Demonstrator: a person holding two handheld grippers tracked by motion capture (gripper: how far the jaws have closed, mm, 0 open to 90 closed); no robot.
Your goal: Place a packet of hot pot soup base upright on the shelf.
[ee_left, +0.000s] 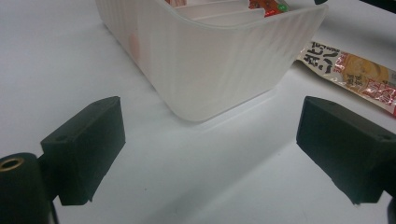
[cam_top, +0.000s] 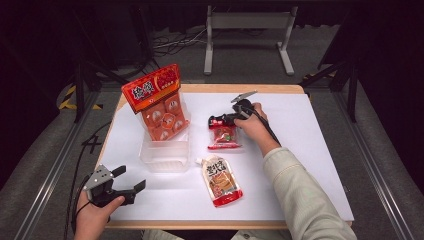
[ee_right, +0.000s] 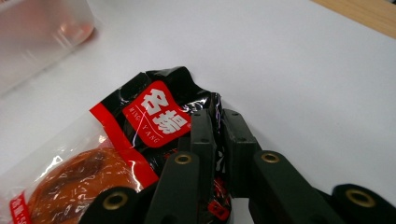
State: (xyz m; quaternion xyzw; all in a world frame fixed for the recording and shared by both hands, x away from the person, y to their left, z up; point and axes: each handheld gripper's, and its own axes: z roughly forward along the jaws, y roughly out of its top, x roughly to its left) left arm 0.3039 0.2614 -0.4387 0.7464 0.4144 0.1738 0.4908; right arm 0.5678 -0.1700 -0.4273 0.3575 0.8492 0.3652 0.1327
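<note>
White sheet covers wooden table; grey floor.

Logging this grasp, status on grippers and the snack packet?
Right gripper shut on snack packet, pinching its black top edge. Packet flat on the table. Left gripper open, idle near the bin. Nothing between packet and bin.

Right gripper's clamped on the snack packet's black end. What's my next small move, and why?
Probably lift the snack packet slightly and carry it toward the clear bin: the right gripper pinches its edge, the packet lies flat on the table, and the bin beside it has room.
</note>
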